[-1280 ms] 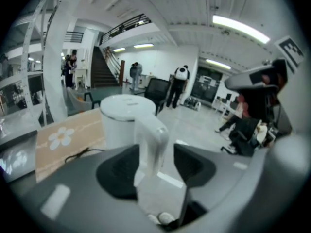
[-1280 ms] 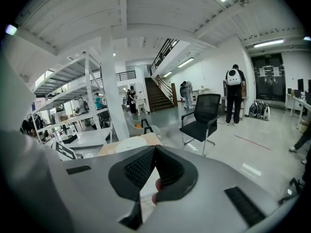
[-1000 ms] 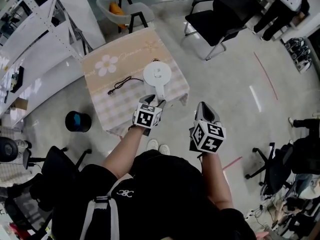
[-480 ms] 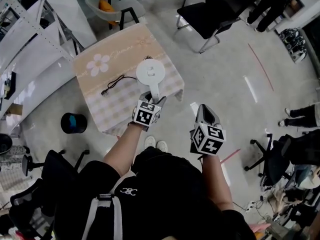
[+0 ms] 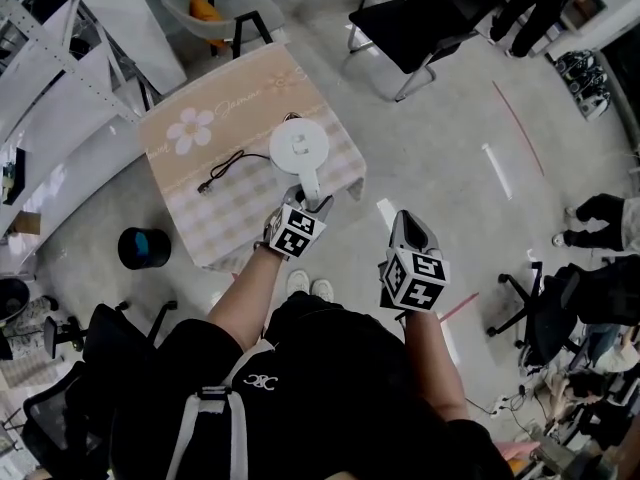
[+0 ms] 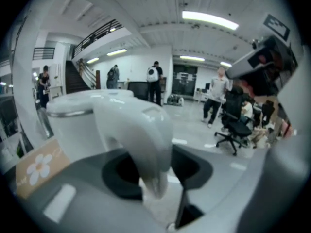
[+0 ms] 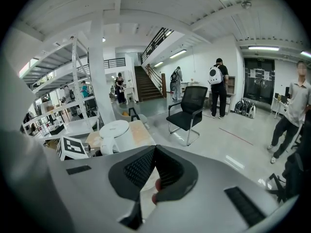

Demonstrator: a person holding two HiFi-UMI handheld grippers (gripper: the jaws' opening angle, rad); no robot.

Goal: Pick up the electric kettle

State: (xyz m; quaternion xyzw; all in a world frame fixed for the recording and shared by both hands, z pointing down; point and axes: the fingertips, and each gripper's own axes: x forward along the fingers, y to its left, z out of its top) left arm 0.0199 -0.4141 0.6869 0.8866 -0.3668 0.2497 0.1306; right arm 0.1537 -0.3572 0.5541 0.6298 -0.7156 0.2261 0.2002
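Note:
The white electric kettle (image 5: pixel 298 146) stands on a small table with a flowered peach cloth (image 5: pixel 190 213), its handle (image 5: pixel 307 181) pointing toward me. My left gripper (image 5: pixel 308 204) reaches over the table's near edge onto that handle. In the left gripper view the handle (image 6: pixel 146 140) fills the gap of the left gripper (image 6: pixel 156 181); the jaws have just been closing and both pads now lie against it. My right gripper (image 5: pixel 410 220) hangs over the floor to the right of the table. It is shut and holds nothing (image 7: pixel 155 152); the kettle (image 7: pixel 116 135) shows to its left.
A black power cord (image 5: pixel 225 168) lies on the cloth left of the kettle. A black bin (image 5: pixel 143 248) stands on the floor left of the table. A black chair (image 5: pixel 410 23) and a grey chair (image 5: pixel 215 13) stand beyond it, white shelving to the left.
My left gripper has slid forward along the kettle handle and rolled a little, and its jaws have narrowed around it. The right gripper has sunk slightly.

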